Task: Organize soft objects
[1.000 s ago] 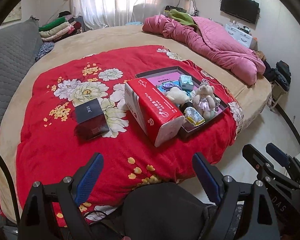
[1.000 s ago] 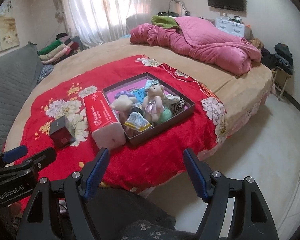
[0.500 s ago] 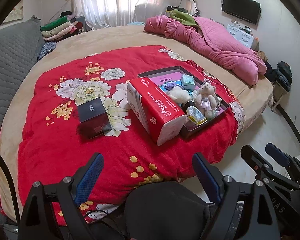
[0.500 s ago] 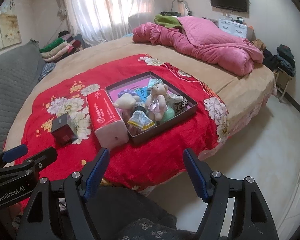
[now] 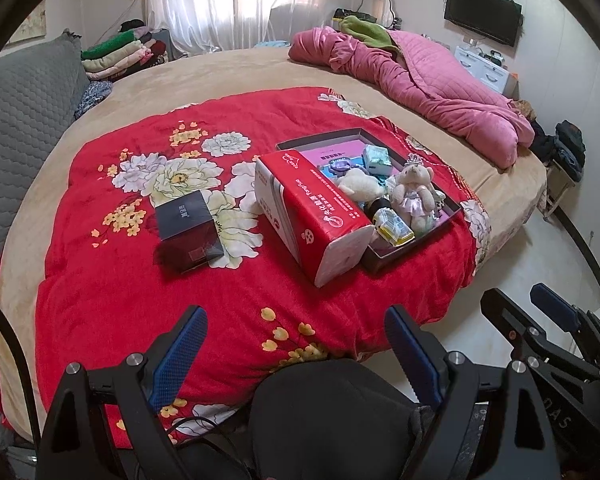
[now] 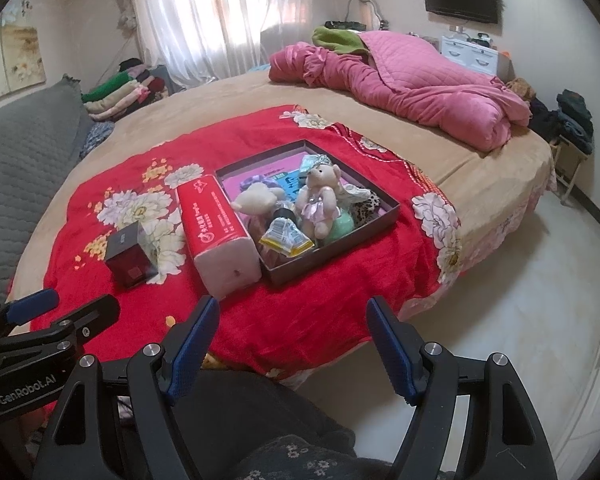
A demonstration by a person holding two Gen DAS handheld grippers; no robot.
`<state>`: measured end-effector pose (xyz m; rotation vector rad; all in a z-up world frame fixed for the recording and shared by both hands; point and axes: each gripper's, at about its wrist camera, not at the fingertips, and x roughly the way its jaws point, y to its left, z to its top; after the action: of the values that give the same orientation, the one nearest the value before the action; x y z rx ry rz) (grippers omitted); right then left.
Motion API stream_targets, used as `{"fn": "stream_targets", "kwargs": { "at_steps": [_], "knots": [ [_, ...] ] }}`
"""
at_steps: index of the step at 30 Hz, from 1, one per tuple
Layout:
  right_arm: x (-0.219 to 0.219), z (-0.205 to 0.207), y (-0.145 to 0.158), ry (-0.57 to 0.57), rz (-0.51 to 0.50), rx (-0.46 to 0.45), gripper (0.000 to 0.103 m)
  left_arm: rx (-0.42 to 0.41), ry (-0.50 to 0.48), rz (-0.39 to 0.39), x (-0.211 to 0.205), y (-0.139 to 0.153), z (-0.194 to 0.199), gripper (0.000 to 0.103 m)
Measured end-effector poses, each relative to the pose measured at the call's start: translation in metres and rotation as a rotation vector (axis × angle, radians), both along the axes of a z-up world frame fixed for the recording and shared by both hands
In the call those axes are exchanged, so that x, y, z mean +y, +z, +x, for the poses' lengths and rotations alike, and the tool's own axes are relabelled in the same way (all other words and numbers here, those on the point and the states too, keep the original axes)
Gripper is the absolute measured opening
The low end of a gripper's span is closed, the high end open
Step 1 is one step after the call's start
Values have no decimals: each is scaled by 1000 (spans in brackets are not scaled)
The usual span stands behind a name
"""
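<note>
Partly hidden behind the teddy bear [image 6: 319, 200] and the cream plush toy [image 6: 256, 200], the tray's [image 6: 380, 216] smaller contents are hard to make out; both toys lie inside this dark tray on the red blanket [image 5: 112, 280]. A red tissue pack [image 5: 312, 208] lies touching the tray's left side, its printing too small to read. Left of the pack stands a dark box [image 5: 188, 232], label illegible. "GenRobot.AI" is readable on the left gripper [image 5: 296, 356]. Left gripper and right gripper [image 6: 292, 348] hover near the blanket's edge, fingers spread wide, holding nothing.

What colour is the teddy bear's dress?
Pale pink; the teddy bear shows best in the right wrist view.
</note>
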<state>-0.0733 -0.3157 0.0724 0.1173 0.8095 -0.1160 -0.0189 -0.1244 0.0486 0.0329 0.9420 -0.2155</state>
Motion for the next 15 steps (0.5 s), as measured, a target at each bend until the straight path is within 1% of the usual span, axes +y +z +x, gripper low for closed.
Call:
{"fn": "stream_targets", "kwargs": {
  "at_steps": [15],
  "knots": [
    [0,0,0,1,0,0,77,-1,-11,-6,-1,0,-1,90]
  ]
}}
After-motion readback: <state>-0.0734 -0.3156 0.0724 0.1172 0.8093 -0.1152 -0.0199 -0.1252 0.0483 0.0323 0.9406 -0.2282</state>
